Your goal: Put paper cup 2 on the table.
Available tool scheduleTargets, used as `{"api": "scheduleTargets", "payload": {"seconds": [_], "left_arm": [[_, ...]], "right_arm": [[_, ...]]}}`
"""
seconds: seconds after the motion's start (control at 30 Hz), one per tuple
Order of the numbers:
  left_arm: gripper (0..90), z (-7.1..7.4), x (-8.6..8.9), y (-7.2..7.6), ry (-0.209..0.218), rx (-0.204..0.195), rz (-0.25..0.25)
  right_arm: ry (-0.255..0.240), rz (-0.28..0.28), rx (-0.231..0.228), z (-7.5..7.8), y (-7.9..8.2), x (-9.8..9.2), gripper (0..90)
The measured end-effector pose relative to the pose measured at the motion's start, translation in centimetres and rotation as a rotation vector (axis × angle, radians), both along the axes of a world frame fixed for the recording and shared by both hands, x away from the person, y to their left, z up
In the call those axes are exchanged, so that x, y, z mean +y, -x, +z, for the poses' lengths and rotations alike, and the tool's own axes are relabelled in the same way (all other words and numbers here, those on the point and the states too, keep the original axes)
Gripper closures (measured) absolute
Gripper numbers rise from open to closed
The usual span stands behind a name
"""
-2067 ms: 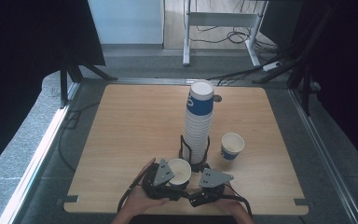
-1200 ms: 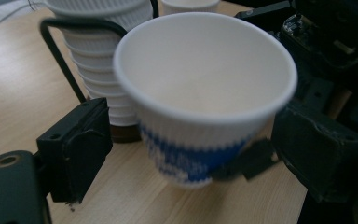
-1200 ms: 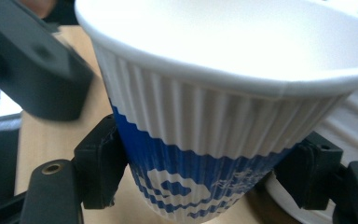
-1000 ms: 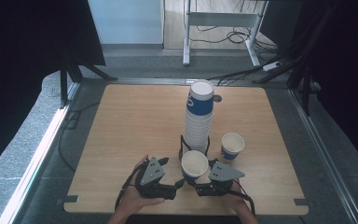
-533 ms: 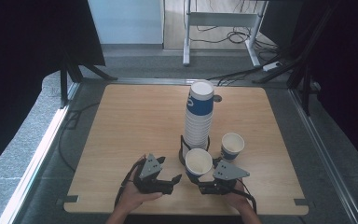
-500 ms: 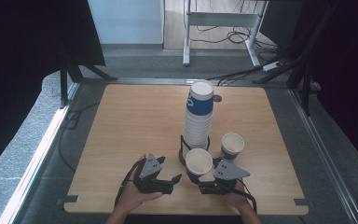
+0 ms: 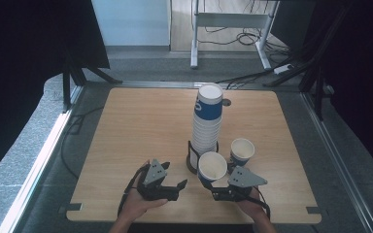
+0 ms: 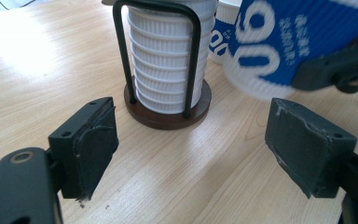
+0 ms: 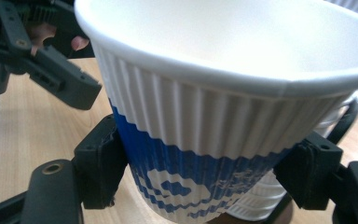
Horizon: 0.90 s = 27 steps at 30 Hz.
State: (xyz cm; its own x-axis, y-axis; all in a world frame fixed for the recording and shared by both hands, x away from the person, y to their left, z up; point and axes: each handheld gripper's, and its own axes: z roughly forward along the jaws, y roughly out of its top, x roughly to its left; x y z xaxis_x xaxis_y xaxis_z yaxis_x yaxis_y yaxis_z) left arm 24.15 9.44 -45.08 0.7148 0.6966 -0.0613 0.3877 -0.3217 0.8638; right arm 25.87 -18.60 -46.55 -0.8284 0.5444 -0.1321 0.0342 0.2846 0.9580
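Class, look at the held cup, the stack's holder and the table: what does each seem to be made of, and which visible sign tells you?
Held cup: likely paper, matt, with a ribbed sleeve and rolled rim.
Holder: seemingly a dark wooden base disc with smooth black loops, probably coated metal wire.
Table: pale wood grain, matt; possibly laminate rather than solid wood.

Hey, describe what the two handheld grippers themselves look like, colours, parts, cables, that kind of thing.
Both are black, angular tools. The left gripper and right gripper each carry a grey three-cornered plate on top, and a black cable trails back from each toward the person. Their fingers are blocky black pieces with flat, dark, slightly scuffed pads and round bolt holes behind them.
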Motion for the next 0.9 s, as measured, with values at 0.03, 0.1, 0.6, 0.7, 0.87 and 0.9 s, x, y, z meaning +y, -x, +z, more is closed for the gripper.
{"api": "scheduleTargets", "payload": {"seconds": [0.03, 0.1, 0.6, 0.7, 0.87, 0.9], "left_arm": [[17.4, 0.2, 0.0, 0.2, 0.000, -0.007, -0.001], [17.4, 0.4, 0.0, 0.3, -0.001, -0.015, -0.002], [17.4, 0.3, 0.3, 0.2, -0.003, -0.007, 0.019], [17.4, 0.3, 0.3, 0.2, -0.006, -0.006, 0.017], [17.4, 0.2, 0.3, 0.2, -0.009, -0.003, 0.019], [17.5, 0.2, 0.3, 0.1, -0.011, 0.001, 0.020]], "right_arm": [[-0.009, -0.012, -0.010, 0.4, 0.1, -0.3, 25.3], [-0.015, -0.018, -0.020, 0.7, 0.1, -0.7, 25.3], [-0.116, -0.094, -0.051, 2.7, 0.1, -4.4, 25.4], [-0.133, -0.132, -0.062, 3.2, 0.1, -5.7, 25.4], [-0.150, -0.173, -0.067, 3.4, -0.1, -7.1, 25.5], [-0.156, -0.191, -0.068, 3.5, -0.2, -7.7, 25.5]]}}
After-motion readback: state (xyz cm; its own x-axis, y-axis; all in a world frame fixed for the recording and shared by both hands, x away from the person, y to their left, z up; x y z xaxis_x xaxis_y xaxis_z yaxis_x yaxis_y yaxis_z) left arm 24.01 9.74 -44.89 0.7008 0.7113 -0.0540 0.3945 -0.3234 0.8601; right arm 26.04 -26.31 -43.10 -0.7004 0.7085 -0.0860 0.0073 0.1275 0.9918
